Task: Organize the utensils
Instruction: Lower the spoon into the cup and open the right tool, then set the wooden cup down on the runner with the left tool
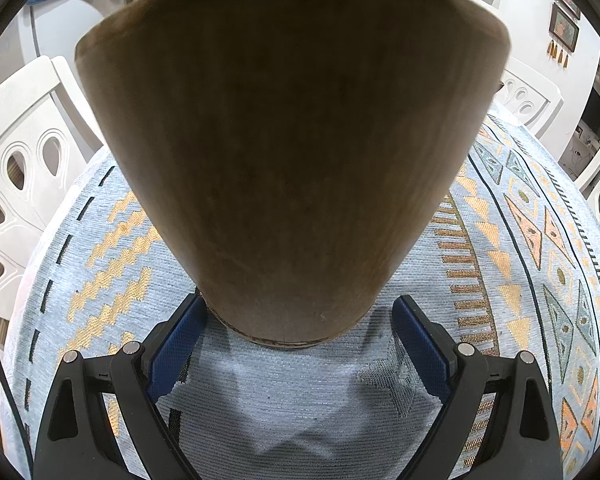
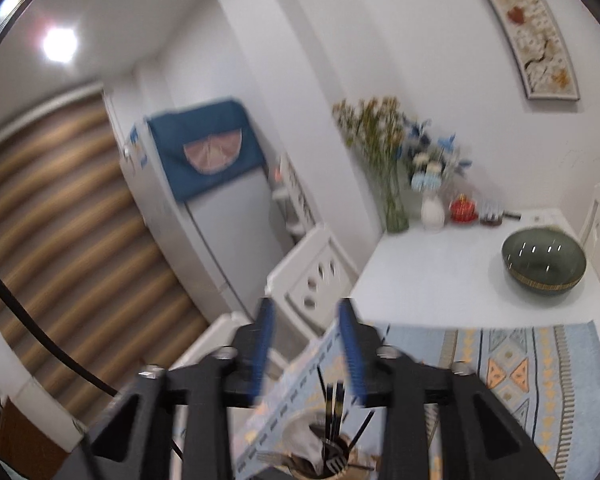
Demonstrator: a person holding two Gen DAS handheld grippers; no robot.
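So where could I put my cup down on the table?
The plain white tabletop is bare between the dark green bowl and the patterned cloth. It is crowded by the wall, with the vases and the little red thing, and around the utensil holder.

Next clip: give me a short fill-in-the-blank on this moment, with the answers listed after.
1. The left gripper straddles the base of a brown wooden ____.
2. Between the right gripper's blue pads there is ____.
3. The dark green bowl sits on the white ____.
4. Below the right gripper, the holder stands on the patterned ____.

Missing words: holder; nothing; table; cloth
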